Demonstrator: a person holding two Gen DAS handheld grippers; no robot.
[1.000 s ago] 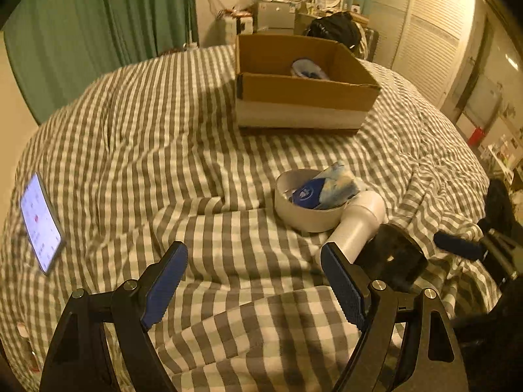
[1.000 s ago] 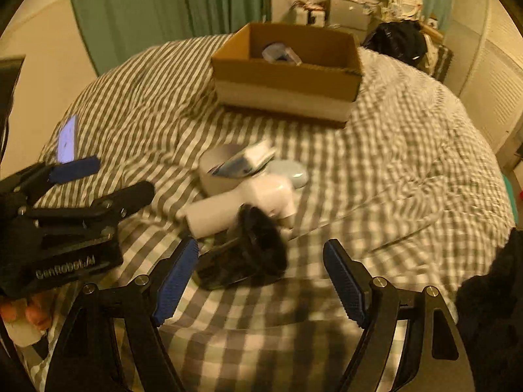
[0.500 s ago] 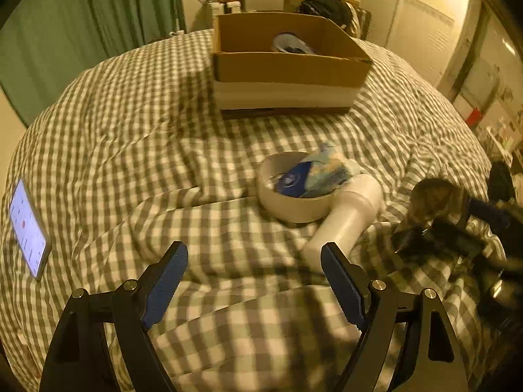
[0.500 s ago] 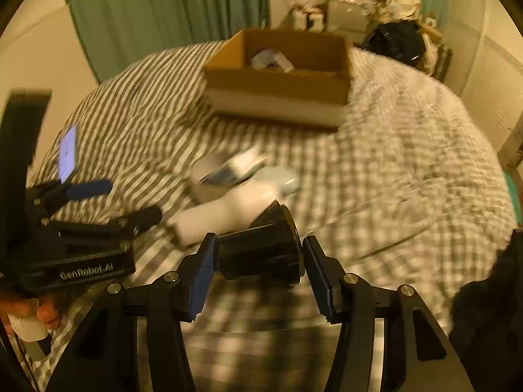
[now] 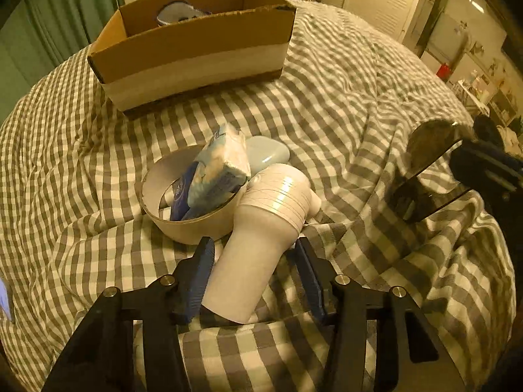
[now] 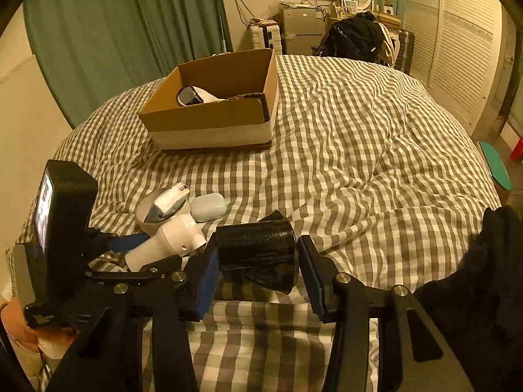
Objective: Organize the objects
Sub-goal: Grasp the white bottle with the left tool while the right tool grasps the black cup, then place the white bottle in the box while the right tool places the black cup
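Observation:
My left gripper [image 5: 253,266] is shut on the white hair dryer [image 5: 261,238], which lies on the checked bed beside a white bowl [image 5: 183,222] holding a blue tissue pack [image 5: 215,170]. A pale blue case [image 5: 268,152] lies behind them. My right gripper [image 6: 256,264] is shut on the black nozzle [image 6: 258,251] and holds it above the bed, to the right of the dryer [image 6: 166,238]; the nozzle shows in the left wrist view [image 5: 421,170] at the right. The open cardboard box [image 6: 212,117] stands at the back with a white item inside.
The checked duvet [image 6: 359,150] is wrinkled, with a raised fold under both grippers. Green curtains [image 6: 130,26], a fridge [image 6: 302,29] and a black bag [image 6: 356,39] stand beyond the bed. Dark cloth [image 6: 483,287] lies at the right.
My right gripper closed on the black nozzle and lifted it to the right. My left gripper moved forward and right and closed around the white hair dryer's handle.

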